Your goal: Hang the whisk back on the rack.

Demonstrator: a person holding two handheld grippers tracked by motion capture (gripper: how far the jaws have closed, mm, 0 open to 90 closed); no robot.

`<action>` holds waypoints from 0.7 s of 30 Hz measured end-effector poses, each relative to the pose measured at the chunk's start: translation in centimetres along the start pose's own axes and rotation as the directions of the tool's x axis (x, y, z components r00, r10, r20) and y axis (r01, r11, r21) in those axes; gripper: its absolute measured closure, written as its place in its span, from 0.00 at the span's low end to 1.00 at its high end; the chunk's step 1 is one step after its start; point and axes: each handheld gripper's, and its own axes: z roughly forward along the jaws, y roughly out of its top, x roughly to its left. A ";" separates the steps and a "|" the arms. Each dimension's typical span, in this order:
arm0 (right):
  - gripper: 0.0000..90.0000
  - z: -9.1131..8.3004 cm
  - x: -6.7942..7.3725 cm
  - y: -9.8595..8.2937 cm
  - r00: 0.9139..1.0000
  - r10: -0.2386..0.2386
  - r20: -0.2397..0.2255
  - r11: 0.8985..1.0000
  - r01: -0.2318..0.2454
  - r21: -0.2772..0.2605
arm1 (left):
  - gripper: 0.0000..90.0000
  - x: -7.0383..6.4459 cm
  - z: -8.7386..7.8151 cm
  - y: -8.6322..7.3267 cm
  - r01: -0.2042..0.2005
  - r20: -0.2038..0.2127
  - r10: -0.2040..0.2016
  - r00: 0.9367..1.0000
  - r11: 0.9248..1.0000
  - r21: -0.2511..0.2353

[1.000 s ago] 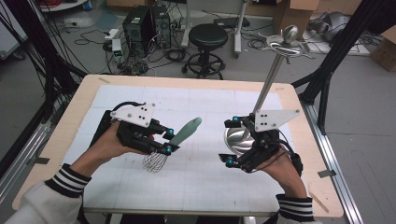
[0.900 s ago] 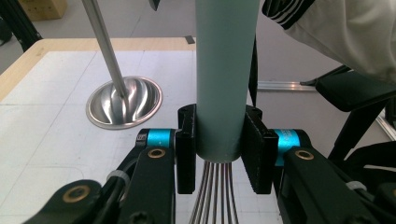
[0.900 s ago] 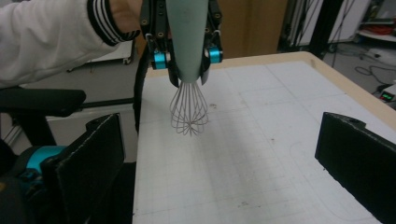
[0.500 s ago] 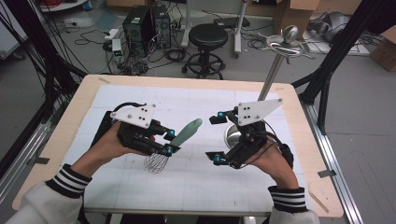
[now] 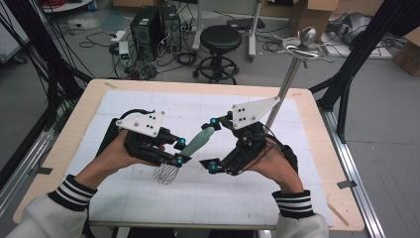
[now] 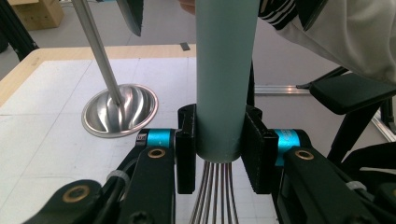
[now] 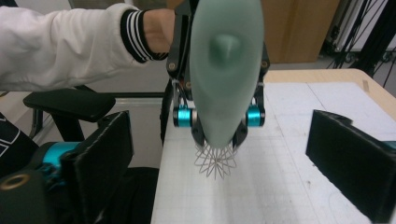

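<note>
- The whisk (image 5: 185, 151) was held above the white mat (image 5: 148, 106), near the table's middle, its pale green handle (image 6: 226, 70) pointing up and toward the right gripper and its wire head (image 5: 166, 173) hanging low over the mat.
- The left gripper (image 5: 178, 151) was clamped on the handle just above the wires; in the left gripper view both pads (image 6: 186, 149) pressed flat against the handle's lower end.
- The right gripper (image 5: 213, 144) stood just beside the handle's free end with its jaws spread wide and nothing between them. In the right gripper view the handle's rounded tip (image 7: 226, 46) lay centred between the two pads (image 7: 105, 154).
- The step in hand was judged to be a hand-over of the whisk from left to right.
- The next move would call for the right gripper to advance along the handle, close on its upper part, and take a firm hold before the left let go.
- A steel ladle (image 5: 292, 69) stood behind the right gripper, its bowl (image 6: 120, 109) resting on the mat and its long stem leaning away.
</note>
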 end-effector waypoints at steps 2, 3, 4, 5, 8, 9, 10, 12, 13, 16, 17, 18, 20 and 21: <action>0.18 0.1 0.0 0.1 1.000 0.002 -0.003 1.000 -0.002 -0.007 | 0.77 0.0 0.0 0.0 -0.002 0.000 0.002 1.000 1.000 0.000; 0.19 0.3 -0.1 0.2 1.000 0.005 -0.003 1.000 -0.005 -0.015 | 0.77 0.0 0.0 0.0 -0.002 0.001 0.002 1.000 1.000 -0.001; 0.19 0.3 -0.1 0.2 1.000 0.005 -0.003 1.000 -0.005 -0.015 | 0.77 0.0 0.0 0.0 -0.001 0.002 0.001 1.000 1.000 -0.002; 0.19 0.4 -0.1 0.3 1.000 0.007 -0.005 1.000 -0.007 -0.014 | 0.77 0.0 0.0 0.0 -0.002 0.001 0.002 1.000 1.000 -0.004; 0.22 0.6 -0.1 0.4 1.000 -0.002 -0.016 1.000 0.002 -0.009 | 0.77 0.0 -0.1 0.0 -0.007 0.001 0.007 1.000 1.000 -0.005; 0.24 0.6 -0.1 0.4 1.000 -0.007 -0.020 1.000 0.007 -0.012 | 0.77 0.0 -0.1 0.0 -0.005 0.003 0.005 1.000 1.000 -0.008; 0.26 0.7 -0.1 0.5 1.000 -0.007 -0.019 1.000 0.007 -0.016 | 0.77 -0.1 -0.1 0.0 -0.004 0.002 0.004 1.000 1.000 -0.009; 0.30 0.7 -0.1 0.6 1.000 -0.009 -0.018 1.000 0.009 -0.020 | 0.77 -0.1 -0.1 0.0 -0.003 0.004 0.003 1.000 1.000 -0.011; 0.32 0.7 0.0 0.6 1.000 -0.007 -0.018 1.000 0.006 -0.023 | 0.77 -0.1 -0.2 0.0 -0.008 0.003 0.008 1.000 1.000 -0.008; 0.39 0.9 0.0 0.7 1.000 0.008 -0.012 1.000 -0.008 -0.028 | 0.77 -0.1 -0.3 0.1 -0.009 -0.001 0.009 1.000 1.000 -0.017; 0.44 1.0 0.0 0.7 1.000 0.017 -0.011 0.999 -0.017 -0.027 | 0.77 -0.1 -0.3 0.1 -0.005 0.001 0.005 1.000 1.000 -0.016; 0.44 1.0 0.0 0.7 1.000 0.017 -0.011 0.999 -0.017 -0.027 | 0.77 -0.1 -0.3 0.1 -0.005 0.001 0.005 1.000 1.000 -0.016; 0.50 1.1 -0.1 0.7 1.000 0.015 -0.009 0.999 -0.015 -0.035 | 0.77 -0.1 -0.4 0.1 -0.004 0.000 0.004 1.000 1.000 -0.024; 0.50 1.1 -0.1 0.7 1.000 0.015 -0.009 0.999 -0.015 -0.035 | 0.77 -0.1 -0.4 0.1 -0.004 0.000 0.004 1.000 1.000 -0.024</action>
